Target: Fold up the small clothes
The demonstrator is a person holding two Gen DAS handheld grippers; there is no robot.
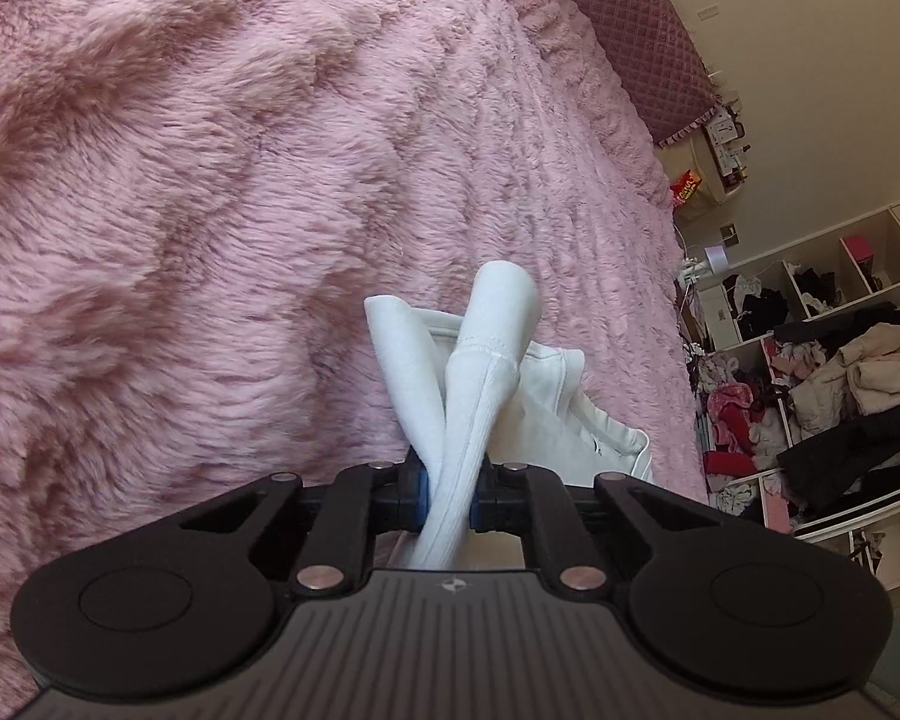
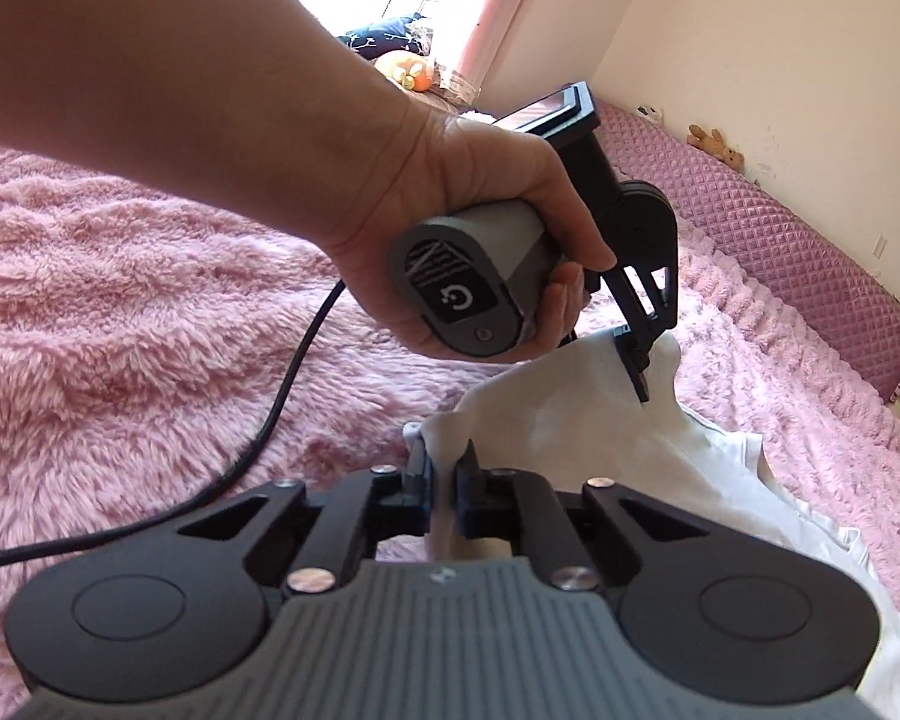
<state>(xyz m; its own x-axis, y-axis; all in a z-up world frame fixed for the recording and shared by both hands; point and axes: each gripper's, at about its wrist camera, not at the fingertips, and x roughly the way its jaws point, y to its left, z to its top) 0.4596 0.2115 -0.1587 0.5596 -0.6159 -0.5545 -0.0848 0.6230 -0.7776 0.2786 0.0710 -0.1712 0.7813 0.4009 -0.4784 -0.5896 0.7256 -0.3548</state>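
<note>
Both grippers are clenched on the same white garment, each pinching a bunched edge so the cloth hangs taut between them, ready to fold. The left gripper squeezes a rolled hem that sprouts up past its pads; the right gripper nips a flatter edge. Seen from the right wrist, the person's hand tilts the left tool down onto the fabric (its black cable trailing behind). Under the lifted garment lies the pink fluffy blanket, a soft, roomy folding surface.
</note>
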